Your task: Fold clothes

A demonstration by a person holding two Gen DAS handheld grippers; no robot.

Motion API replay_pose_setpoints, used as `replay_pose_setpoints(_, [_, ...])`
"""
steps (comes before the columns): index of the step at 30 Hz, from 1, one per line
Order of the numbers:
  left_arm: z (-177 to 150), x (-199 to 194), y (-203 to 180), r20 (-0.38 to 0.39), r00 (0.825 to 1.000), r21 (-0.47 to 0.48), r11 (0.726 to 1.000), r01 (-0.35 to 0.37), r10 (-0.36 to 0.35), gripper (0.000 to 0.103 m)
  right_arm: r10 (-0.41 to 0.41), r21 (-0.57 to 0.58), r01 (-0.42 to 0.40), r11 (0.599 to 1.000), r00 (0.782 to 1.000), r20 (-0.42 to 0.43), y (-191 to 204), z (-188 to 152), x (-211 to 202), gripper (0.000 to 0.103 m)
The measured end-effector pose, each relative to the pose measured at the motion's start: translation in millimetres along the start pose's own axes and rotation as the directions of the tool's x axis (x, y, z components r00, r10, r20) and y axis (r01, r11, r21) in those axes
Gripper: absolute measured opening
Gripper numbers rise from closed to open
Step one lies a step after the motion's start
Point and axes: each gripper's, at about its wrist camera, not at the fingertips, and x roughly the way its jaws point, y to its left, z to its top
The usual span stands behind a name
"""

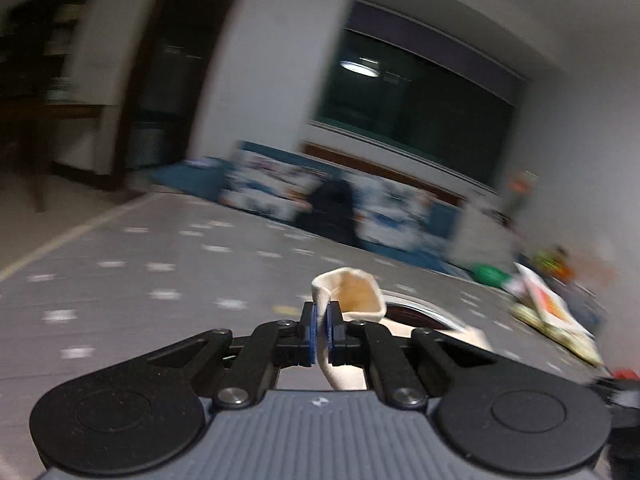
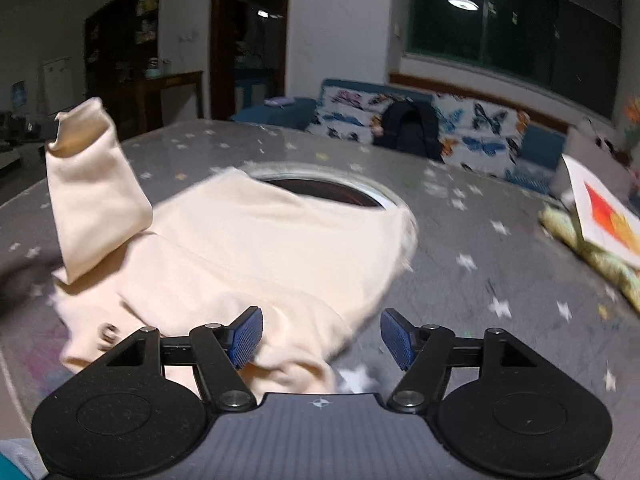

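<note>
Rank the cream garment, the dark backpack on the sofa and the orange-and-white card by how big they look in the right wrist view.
1. cream garment, by far the largest.
2. dark backpack.
3. orange-and-white card, partly cut off at the frame edge and closer to the camera, so its place against the backpack is unsure.

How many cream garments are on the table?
1: a cream garment lies crumpled on the grey star-patterned table, one sleeve lifted by the left gripper. More could be hidden beneath.
</note>
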Motion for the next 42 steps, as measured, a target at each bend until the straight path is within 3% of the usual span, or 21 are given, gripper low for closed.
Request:
replay_pose_setpoints(4, [-8.1, -16.9, 44.3, 0.012, 0.992, -0.083, 0.989, -0.125, 0.126, 0.004, 0.091, -0.074, -0.09, 0.993, 0.996, 0.01, 30.0, 16.9, -3.1, 0.068])
replay_pose_setpoints(8, [-22.6, -14.9, 74.1, -0.041, 0.978, -0.115, 0.971, -0.208, 0.205, 0.004, 0.182, -0.165, -0.182, 0.969, 0.983, -0.012, 69.1, 29.5, 6.7, 0.066])
replay_pose_setpoints(14, [-40.7, -5.7, 88.7, -0.108, 0.975, -0.137, 0.968, -0.211, 0.197, 0.004, 0.222, -0.278, -0.234, 0.932, 0.972, -0.076, 115.4, 33.0, 33.0, 0.059])
replay_pose_setpoints(17, [-44.7, -4.4, 91.7, -0.123, 0.971, -0.134, 0.966, -0.221, 0.205, 0.005, 0.207, -0.281, -0.234, 0.931, 0.971, -0.12, 121.9, 30.3, 48.8, 0.05])
replay_pose_setpoints(21, [-50.0, -2.7, 95.6, -0.142, 0.966, -0.131, 0.963, -0.235, 0.216, 0.005, 0.192, -0.212, -0.22, 0.952, 0.971, -0.143, 110.4, 27.4, 60.8, 0.021])
replay_pose_setpoints(24, [-53.9, -1.4, 98.6, -0.157, 0.962, -0.129, 0.961, -0.245, 0.224, 0.006, 0.17, -0.157, -0.182, 0.971, 0.981, -0.088, 94.8, 29.4, 49.5, 0.011])
replay_pose_setpoints(27, [-57.9, -0.1, 101.5, -0.172, 0.957, -0.126, 0.959, -0.255, 0.232, 0.006, 0.116, -0.096, -0.116, 0.989, 0.993, -0.002, 68.7, 35.9, 28.6, 0.009])
replay_pose_setpoints(32, [-63.7, 4.8, 104.2, -0.195, 0.946, -0.11, 0.953, -0.282, 0.258, 0.006, -0.072, 0.046, 0.068, 0.997, 0.991, 0.114, 2.0, 32.1, -22.1, 0.008])
replay_pose_setpoints(36, [-63.8, 9.1, 102.7, -0.197, 0.942, -0.096, 0.951, -0.293, 0.271, 0.006, -0.259, 0.157, 0.239, 0.958, 0.958, 0.125, -52.3, 13.7, -57.7, 0.008])
replay_pose_setpoints(39, [-62.3, 11.4, 101.4, -0.201, 0.938, -0.072, 0.95, -0.303, 0.283, 0.006, -0.398, 0.216, 0.374, 0.902, 0.914, 0.079, -86.5, -11.0, -74.6, 0.008])
replay_pose_setpoints(42, [-59.9, 12.6, 100.4, -0.205, 0.932, -0.046, 0.948, -0.313, 0.298, 0.007, -0.482, 0.268, 0.464, 0.844, 0.876, -0.001, -116.3, -36.8, -80.6, 0.008])
